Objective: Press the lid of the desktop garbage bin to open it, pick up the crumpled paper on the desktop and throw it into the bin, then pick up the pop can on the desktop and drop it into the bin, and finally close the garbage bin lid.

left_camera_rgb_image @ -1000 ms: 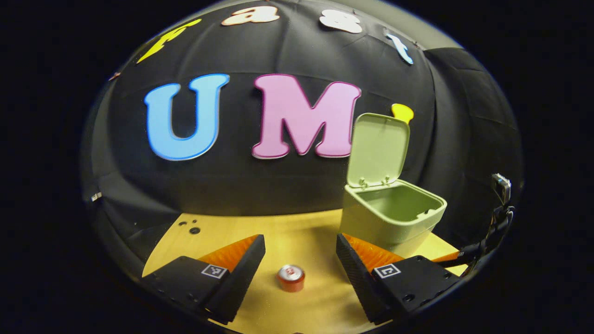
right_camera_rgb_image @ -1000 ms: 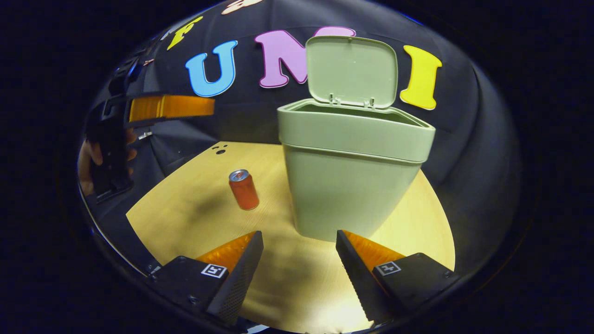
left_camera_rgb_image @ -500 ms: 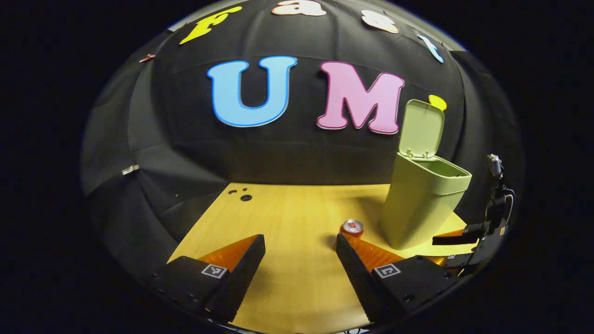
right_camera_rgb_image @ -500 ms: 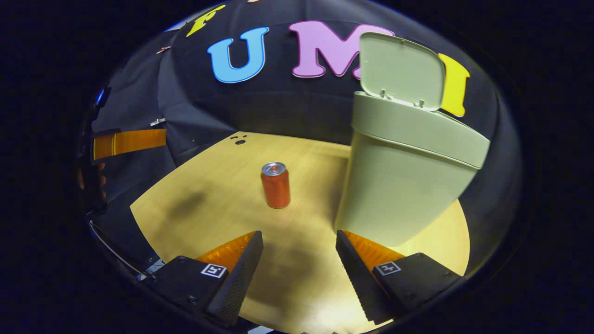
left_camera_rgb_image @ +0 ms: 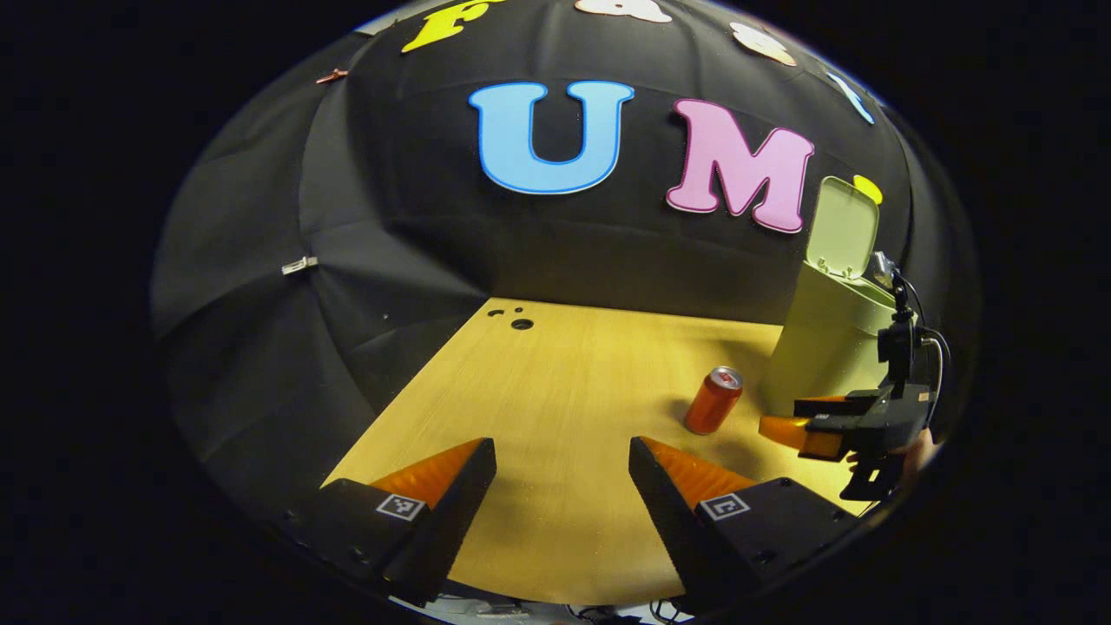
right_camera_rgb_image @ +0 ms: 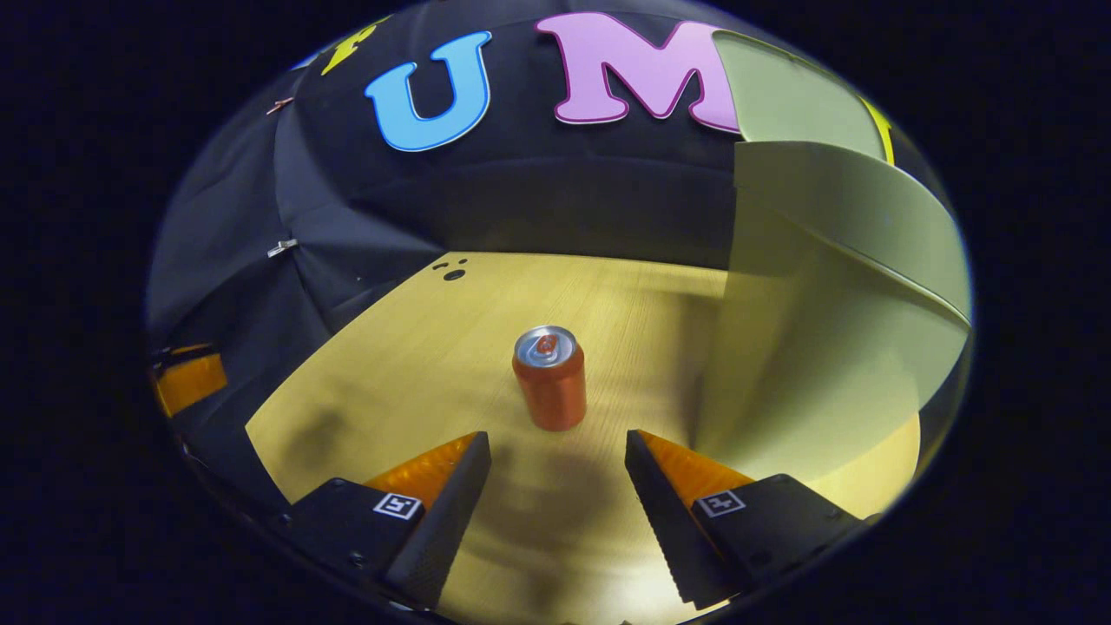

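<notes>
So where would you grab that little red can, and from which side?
Around the middle of its round wall. The pop can stands upright on the table, directly ahead of the open right gripper, so coming straight forward at mid-height looks best; the bin crowds one side.

The can (right_camera_rgb_image: 549, 378) stands upright on the table (right_camera_rgb_image: 417, 347), just left of the bin (right_camera_rgb_image: 825, 347) in the right gripper view. The bin's lid (left_camera_rgb_image: 842, 227) stands open behind its mouth.

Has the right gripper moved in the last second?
Yes. In the right gripper view, the right gripper has closed in on the upright orange pop can, now centred ahead of its open fingers beside the green plastic bin.
</notes>
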Action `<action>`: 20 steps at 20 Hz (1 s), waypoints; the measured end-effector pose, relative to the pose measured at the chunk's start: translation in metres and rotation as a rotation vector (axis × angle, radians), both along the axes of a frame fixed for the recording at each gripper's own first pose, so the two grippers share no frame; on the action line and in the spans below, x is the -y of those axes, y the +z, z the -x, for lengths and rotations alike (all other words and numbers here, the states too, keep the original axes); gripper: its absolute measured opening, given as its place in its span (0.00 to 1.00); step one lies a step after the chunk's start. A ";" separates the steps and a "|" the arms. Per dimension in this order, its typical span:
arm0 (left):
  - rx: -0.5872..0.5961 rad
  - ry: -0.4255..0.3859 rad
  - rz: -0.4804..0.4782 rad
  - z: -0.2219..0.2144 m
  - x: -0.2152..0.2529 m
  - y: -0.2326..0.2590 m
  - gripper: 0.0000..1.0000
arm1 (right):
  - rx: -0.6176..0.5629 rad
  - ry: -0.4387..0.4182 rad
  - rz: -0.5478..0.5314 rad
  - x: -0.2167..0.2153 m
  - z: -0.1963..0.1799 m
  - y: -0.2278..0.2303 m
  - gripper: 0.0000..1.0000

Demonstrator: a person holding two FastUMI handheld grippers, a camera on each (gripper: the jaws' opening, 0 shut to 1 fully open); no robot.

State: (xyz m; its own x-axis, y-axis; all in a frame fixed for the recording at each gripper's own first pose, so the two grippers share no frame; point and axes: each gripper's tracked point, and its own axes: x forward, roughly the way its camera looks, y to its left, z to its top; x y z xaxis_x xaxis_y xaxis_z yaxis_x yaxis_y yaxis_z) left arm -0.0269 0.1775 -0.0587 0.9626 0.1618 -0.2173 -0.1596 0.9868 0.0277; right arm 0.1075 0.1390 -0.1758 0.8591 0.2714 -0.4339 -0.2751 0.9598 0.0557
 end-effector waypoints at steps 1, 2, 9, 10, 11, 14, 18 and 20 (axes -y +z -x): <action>-0.005 0.011 0.009 0.000 -0.005 -0.003 0.99 | 0.005 0.001 0.005 -0.002 -0.008 -0.002 0.98; -0.010 0.020 0.020 -0.002 -0.011 -0.004 0.99 | 0.004 0.001 0.009 -0.004 -0.015 -0.003 0.99; -0.051 0.050 0.038 -0.013 -0.028 -0.016 0.99 | -0.023 -0.006 -0.006 -0.028 -0.056 -0.024 0.99; -0.054 0.052 0.041 -0.015 -0.029 -0.015 0.99 | -0.029 -0.005 -0.007 -0.031 -0.061 -0.027 0.99; -0.057 0.052 0.042 -0.018 -0.030 -0.016 0.99 | -0.030 -0.004 -0.008 -0.035 -0.066 -0.031 0.99; -0.067 0.056 0.039 -0.023 -0.033 -0.017 0.99 | -0.021 -0.015 -0.006 -0.039 -0.081 -0.036 0.99; -0.083 0.063 0.050 -0.028 -0.036 -0.022 0.99 | -0.037 -0.027 0.013 -0.042 -0.099 -0.044 0.99; -0.090 0.067 0.057 -0.029 -0.035 -0.025 0.99 | -0.032 -0.031 0.029 -0.042 -0.104 -0.046 0.99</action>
State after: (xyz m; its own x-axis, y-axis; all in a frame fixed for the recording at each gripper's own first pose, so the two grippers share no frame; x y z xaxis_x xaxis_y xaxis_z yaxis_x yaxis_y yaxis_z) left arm 0.0020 0.2127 -0.0832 0.9262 0.2101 -0.3131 -0.2247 0.9744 -0.0108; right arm 0.2118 0.1805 -0.2221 0.8527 0.2318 -0.4681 -0.2437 0.9692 0.0361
